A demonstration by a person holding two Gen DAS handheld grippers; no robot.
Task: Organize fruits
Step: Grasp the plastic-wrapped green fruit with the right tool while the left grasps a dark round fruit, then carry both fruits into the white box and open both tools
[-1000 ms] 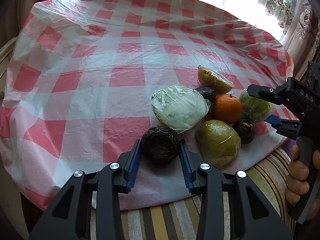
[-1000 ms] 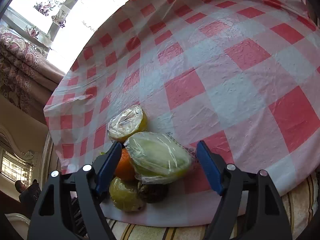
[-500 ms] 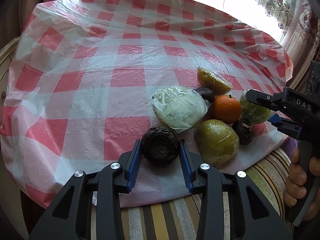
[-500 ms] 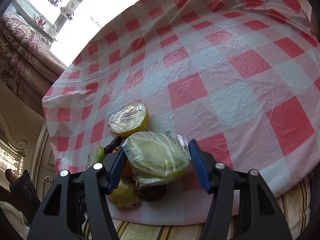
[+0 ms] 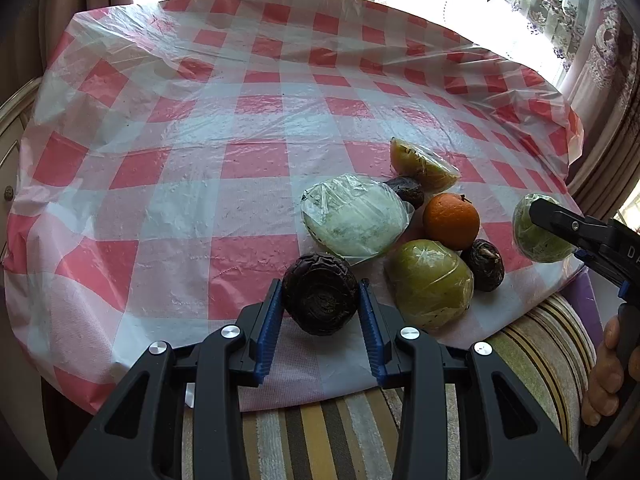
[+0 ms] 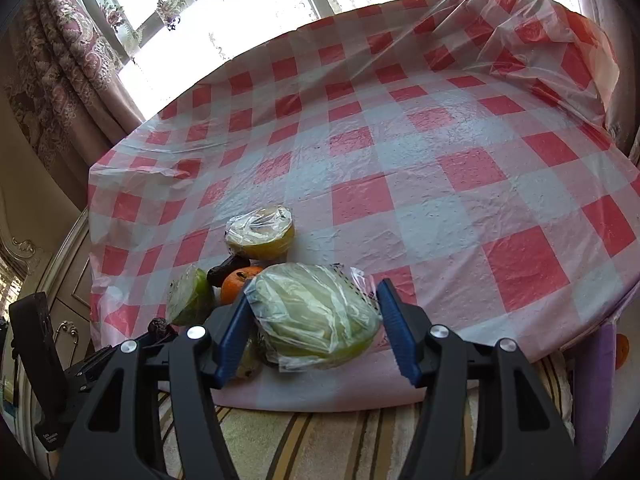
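The left gripper (image 5: 320, 300) is clamped on a dark wrinkled fruit (image 5: 320, 294), its blue pads pressed to both sides, close to the near edge of the desk (image 5: 248, 168), which is covered by a red-and-white checked plastic cloth. The rest of the fruit sits bunched just beyond and to the right: a pale green wrapped half (image 5: 356, 220), an orange (image 5: 451, 220), a wrapped green-yellow fruit (image 5: 430, 282), two more dark fruits (image 5: 484, 264) (image 5: 406, 190), and a wrapped cut half (image 5: 424, 164) farthest back. In the right wrist view the right gripper (image 6: 316, 324) has a wrapped green fruit (image 6: 316, 316) between its blue pads; its jaws have just been closing around it, the left pad touches the wrap, and a thin gap seems to remain at the right pad, so I cannot tell whether the grip is firm. Behind it lie the orange (image 6: 238, 286), a green half (image 6: 190, 300) and a wrapped yellow half (image 6: 260, 232). From the left wrist view the right gripper's black arm (image 5: 576, 228) crosses a green fruit (image 5: 536, 228) at the desk's right edge, with the person's fingers (image 5: 612, 372) on its handle. A striped cushion (image 5: 320, 432) lies below the desk edge.
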